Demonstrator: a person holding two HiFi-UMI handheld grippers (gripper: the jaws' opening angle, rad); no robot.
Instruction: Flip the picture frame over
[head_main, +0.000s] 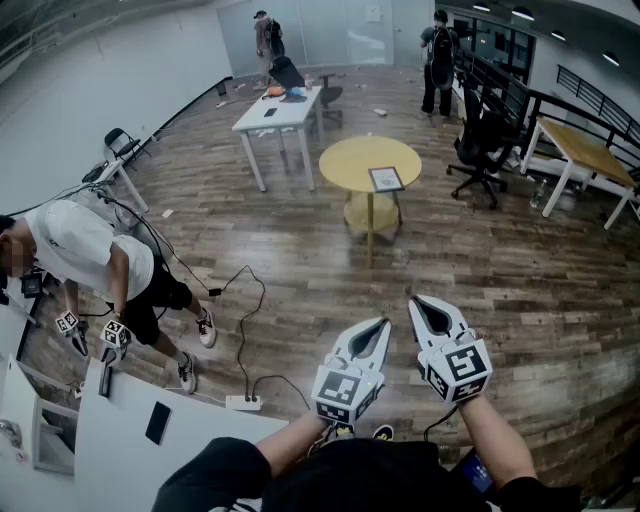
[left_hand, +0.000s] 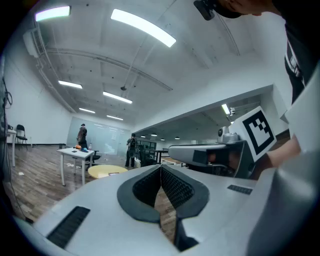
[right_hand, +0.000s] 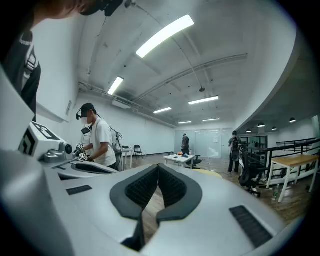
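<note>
The left gripper (head_main: 383, 324) and the right gripper (head_main: 416, 300) are side by side in the air above the wooden floor (head_main: 520, 290). Both have their jaws closed together with nothing between them. The picture frame (head_main: 386, 179) lies on the round yellow table (head_main: 350, 160), well apart from both grippers.

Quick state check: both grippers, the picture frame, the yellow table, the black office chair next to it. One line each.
left gripper: shut, nothing between the jaws.
right gripper: shut, nothing between the jaws.
picture frame: lying flat on the table, untouched, far from both grippers; which face is up can't be told.
round yellow table: upright, bears the frame.
office chair: upright, nobody in it.
</note>
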